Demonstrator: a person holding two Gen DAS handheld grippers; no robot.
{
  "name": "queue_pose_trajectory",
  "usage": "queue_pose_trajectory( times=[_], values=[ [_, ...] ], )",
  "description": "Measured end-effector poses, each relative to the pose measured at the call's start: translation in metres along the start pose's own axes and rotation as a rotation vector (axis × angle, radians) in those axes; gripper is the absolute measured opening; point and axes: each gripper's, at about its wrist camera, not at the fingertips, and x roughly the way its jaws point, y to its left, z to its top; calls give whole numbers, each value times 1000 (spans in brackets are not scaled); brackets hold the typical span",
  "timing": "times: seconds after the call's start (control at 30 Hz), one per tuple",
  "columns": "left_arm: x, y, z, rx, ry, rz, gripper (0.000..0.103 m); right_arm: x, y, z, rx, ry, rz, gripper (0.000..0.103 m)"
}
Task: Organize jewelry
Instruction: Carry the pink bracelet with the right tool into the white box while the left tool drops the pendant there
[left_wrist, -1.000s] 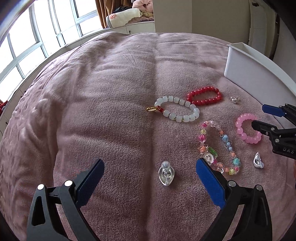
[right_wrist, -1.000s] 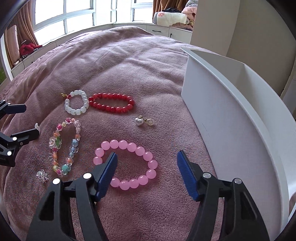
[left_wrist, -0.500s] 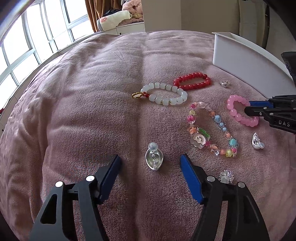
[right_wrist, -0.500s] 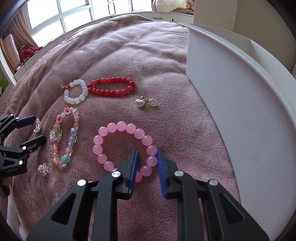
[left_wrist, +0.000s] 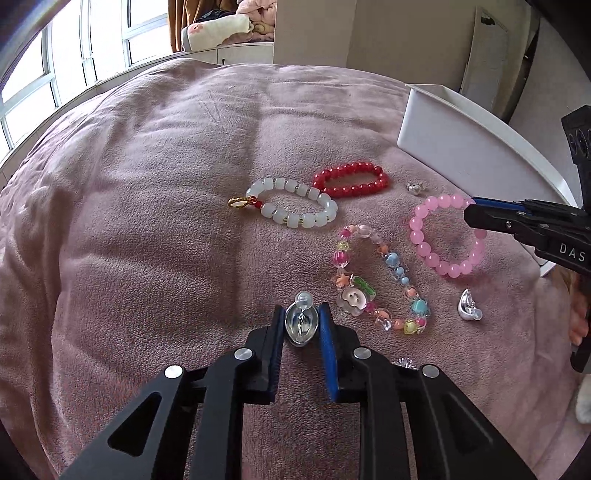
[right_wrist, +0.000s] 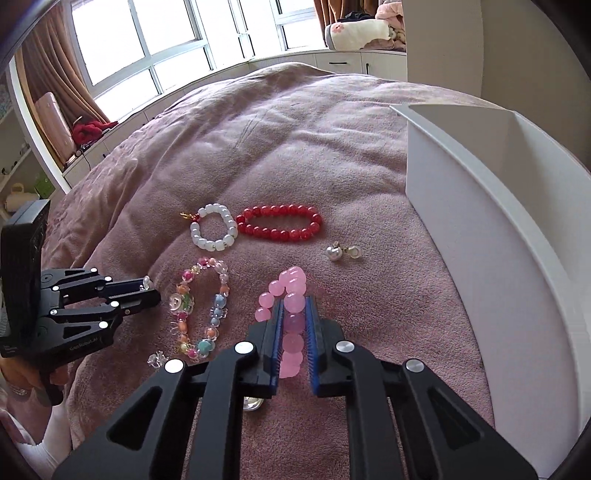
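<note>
My left gripper (left_wrist: 301, 325) is shut on a clear oval earring (left_wrist: 301, 322) lying on the pink blanket; it also shows in the right wrist view (right_wrist: 142, 291). My right gripper (right_wrist: 294, 317) is shut on the pink bead bracelet (right_wrist: 291, 306), which hangs lifted on edge; in the left wrist view the bracelet (left_wrist: 421, 236) is held at its far right side. The white bracelet (left_wrist: 295, 205), red bracelet (left_wrist: 349, 181) and multicoloured bracelet (left_wrist: 376, 280) lie on the blanket between both grippers.
A white organizer box (right_wrist: 498, 229) stands at the right, its wall close to my right gripper. A pearl earring pair (right_wrist: 341, 252), a silver curved earring (left_wrist: 468, 306) and a small clear spiky piece (right_wrist: 157, 359) lie loose on the blanket (left_wrist: 147, 184).
My left gripper moved forward and closed on the clear oval earring. My right gripper stayed shut and raised the pink bracelet on edge.
</note>
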Motion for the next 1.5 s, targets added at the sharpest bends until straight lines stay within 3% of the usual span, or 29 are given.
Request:
queue_pose_trajectory(
  times=[0.27,0.5,0.9,1.1,1.3,1.5],
  values=[
    [-19,-31,23,50,-37,-40,23,-38,2,21,-2,-104,25,12],
    [-43,-65,71,89,-115,-77,23,-96,-5,39,4,-245,23,12],
    [-65,-167,143,222,-215,-172,23,-159,-68,40,80,-369,-182,12],
    [-59,-212,171,293,-211,-209,23,-169,-112,30,144,-353,-285,12],
    [-21,-230,203,235,-132,-229,23,-175,-142,18,200,-320,-334,12],
    [27,-240,220,234,-60,-178,24,-156,-154,11,210,-256,-342,12]
  ],
)
